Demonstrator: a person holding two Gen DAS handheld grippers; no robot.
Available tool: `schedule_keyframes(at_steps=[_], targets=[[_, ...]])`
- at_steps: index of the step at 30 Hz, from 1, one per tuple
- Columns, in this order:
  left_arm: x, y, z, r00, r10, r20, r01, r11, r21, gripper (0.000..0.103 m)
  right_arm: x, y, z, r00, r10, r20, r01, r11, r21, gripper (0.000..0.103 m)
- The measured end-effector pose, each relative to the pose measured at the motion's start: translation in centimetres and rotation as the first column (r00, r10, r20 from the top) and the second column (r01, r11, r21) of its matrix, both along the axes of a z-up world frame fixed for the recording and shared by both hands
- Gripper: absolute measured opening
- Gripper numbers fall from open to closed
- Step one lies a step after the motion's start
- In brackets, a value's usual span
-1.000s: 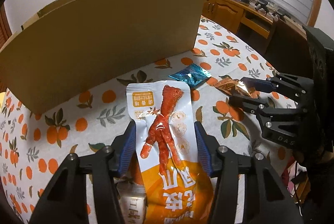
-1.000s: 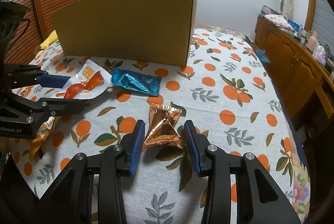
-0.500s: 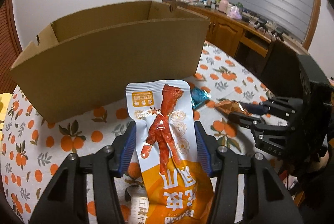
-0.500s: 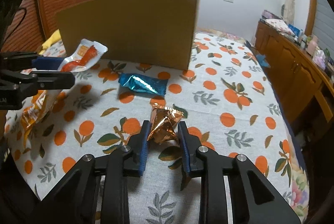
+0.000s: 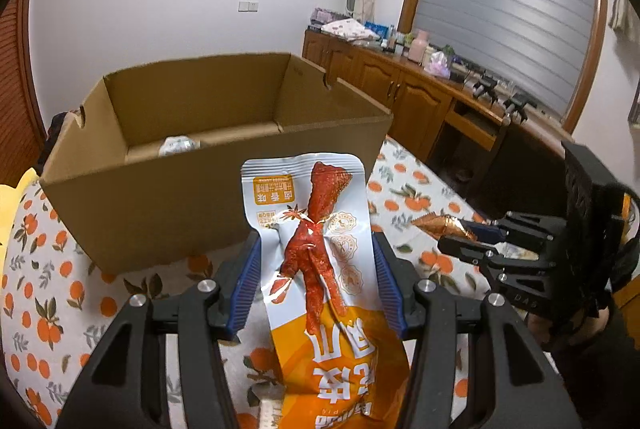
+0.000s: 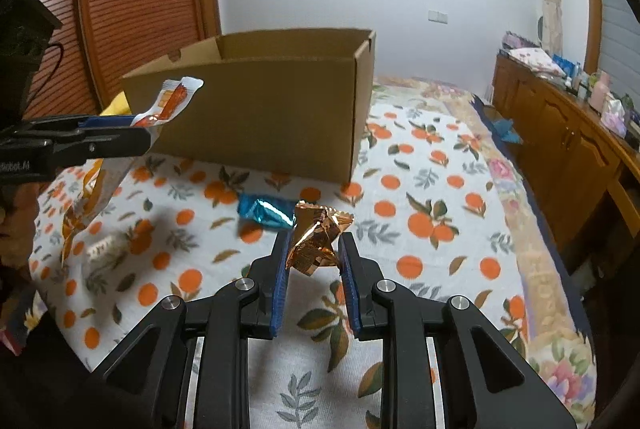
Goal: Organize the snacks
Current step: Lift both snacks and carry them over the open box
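Note:
My left gripper (image 5: 316, 265) is shut on a white and orange chicken-foot snack packet (image 5: 316, 269) and holds it in the air, just short of the open cardboard box (image 5: 168, 197). It shows from the side in the right wrist view (image 6: 116, 137). My right gripper (image 6: 314, 261) is shut on a crumpled copper foil packet (image 6: 316, 241), lifted off the cloth; it shows at the right of the left wrist view (image 5: 444, 223). A white wrapped item (image 5: 178, 145) lies inside the box. A blue foil packet (image 6: 264, 215) lies on the table before the box (image 6: 260, 125).
The table (image 6: 432, 213) has an orange-print cloth. A small pale packet (image 6: 106, 245) lies on it at the left. A wooden sideboard (image 6: 568, 133) with clutter runs along the right wall. A slatted wooden door (image 6: 132, 9) is behind the box.
Both grippers have risen with their packets. The left one now looks down into the open box. The right gripper closed on the copper packet and lifted it off the cloth.

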State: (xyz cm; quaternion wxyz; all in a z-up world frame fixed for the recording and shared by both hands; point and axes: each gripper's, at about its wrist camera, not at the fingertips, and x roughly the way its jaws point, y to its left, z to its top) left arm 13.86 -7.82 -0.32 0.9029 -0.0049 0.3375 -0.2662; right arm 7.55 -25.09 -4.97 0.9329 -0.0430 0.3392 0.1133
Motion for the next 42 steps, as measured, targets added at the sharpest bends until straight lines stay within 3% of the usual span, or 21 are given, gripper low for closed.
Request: schedule_keyframes(at_steps=[17, 29, 42], targets=[[4.2, 4.6, 5.5, 0.990, 0.066, 0.126, -0.065, 0.998, -0.016, 0.053, 2.4, 2.2, 5.9, 0.987, 0.116, 0.111, -0.117, 0.993, -0.001, 0.023], [9.3, 8.1, 6.0, 0.978, 0.140, 0.153, -0.140, 0.990, -0.009, 0.053, 7.0, 3.6, 8.3, 0.977, 0.156, 0.146, -0.155, 0.988, -0.018, 0.023], [13.7, 8.4, 5.9, 0.973, 0.167, 0.160, -0.174, 0.984, 0.027, 0.054, 12.4, 5.1, 8.6, 0.973, 0.184, 0.139, -0.181, 0.983, -0.035, 0.023]])
